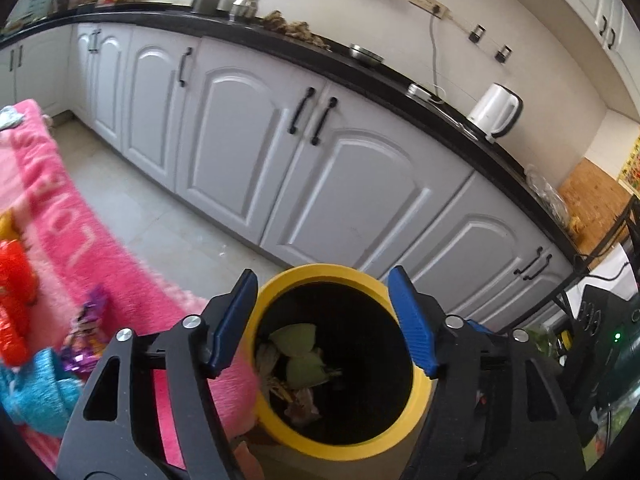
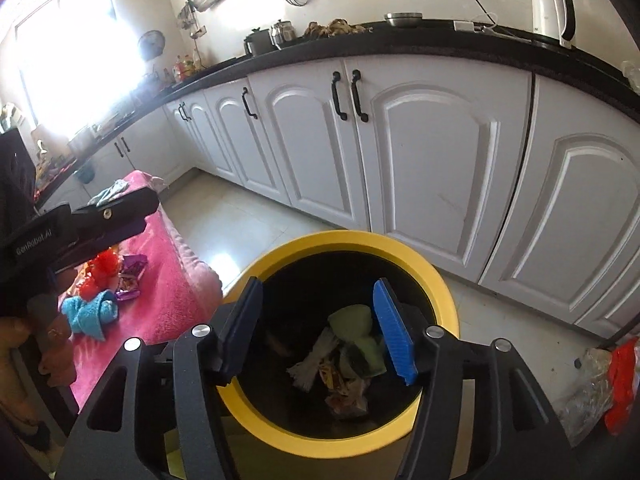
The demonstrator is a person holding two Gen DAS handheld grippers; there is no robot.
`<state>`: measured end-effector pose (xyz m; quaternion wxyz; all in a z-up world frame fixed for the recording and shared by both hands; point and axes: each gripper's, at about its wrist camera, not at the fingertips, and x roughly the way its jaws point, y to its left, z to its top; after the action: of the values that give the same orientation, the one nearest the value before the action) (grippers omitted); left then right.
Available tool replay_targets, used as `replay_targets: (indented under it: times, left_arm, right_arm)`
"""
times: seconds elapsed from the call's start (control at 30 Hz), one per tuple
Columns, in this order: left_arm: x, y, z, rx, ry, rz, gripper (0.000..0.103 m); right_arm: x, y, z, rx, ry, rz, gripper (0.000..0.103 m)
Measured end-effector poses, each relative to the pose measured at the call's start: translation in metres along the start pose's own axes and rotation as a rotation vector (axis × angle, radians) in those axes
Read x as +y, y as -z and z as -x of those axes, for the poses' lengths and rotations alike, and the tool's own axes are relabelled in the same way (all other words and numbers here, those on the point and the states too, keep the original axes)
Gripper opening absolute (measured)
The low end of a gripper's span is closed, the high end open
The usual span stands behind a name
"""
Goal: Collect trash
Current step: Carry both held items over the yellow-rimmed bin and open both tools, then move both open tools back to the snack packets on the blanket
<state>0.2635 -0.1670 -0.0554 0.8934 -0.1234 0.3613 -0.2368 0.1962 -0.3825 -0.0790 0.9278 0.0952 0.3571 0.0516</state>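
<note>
Left gripper [image 1: 326, 320]: jaws apart, nothing between them, poised over the bin's mouth.
Right gripper [image 2: 320, 330]: jaws apart, empty, also above the bin.

Bin [image 2: 446, 292]: yellow rim, black inside, standing on the floor just beside the desk's edge. Holds crumpled scraps already: pale green pieces [image 2: 354, 326], a whitish glove-like item and printed wrappers.

Trash not yet collected, on the pink cloth [image 2: 172, 280] covering the desk:
- purple wrappers [image 2: 132, 276]: judged light, thin, crinkly and slippery; best pinched at a raised fold or edge.
- blue cloth [image 2: 90, 314]: soft and limp; take hold at a bunched middle.
- red-orange item [image 2: 102, 270]: kind unclear, possibly plastic or fabric.

The pile lies well apart from both grippers, to their left.

Surface: fluffy cloth, likely to yield under the fingers and snag, so a shallow pinch seems wise.

Room: kitchen, white cabinets [image 2: 432, 160] with black handles under a black counter [image 2: 400, 46], white kettle [image 2: 552, 6], hanging ladles, bright window, pale tiled floor [image 2: 224, 216]. A clear bag and a red one [image 2: 620, 388] lie on the floor to the bin's right.
</note>
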Motion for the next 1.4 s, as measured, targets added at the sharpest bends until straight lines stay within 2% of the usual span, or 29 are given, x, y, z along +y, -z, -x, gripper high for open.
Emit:
replay_targets:
  times: [0.33,0.6,0.93,1.17,1.4]
  left_arm:
    - [0.062,0.002,0.076,-0.098,-0.105,0.088,0.088]
    - [0.107,0.007,0.146,-0.190,-0.201,0.138,0.092]
    - [0.159,0.026,0.207,-0.245,-0.299,0.221,0.092]
    - [0.193,0.046,0.229,-0.232,-0.354,0.284,0.092]
    - [0.222,0.066,0.241,-0.182,-0.381,0.332,0.089]
  right_arm:
    - [0.063,-0.005,0.026,-0.096,-0.084,0.118,0.069]
    - [0.129,0.000,0.038,-0.099,-0.193,0.229,0.075]
    - [0.206,0.020,0.030,-0.022,-0.319,0.323,0.076]
    - [0.257,0.042,0.018,0.055,-0.394,0.375,0.076]
    - [0.300,0.064,-0.004,0.139,-0.444,0.433,0.076]
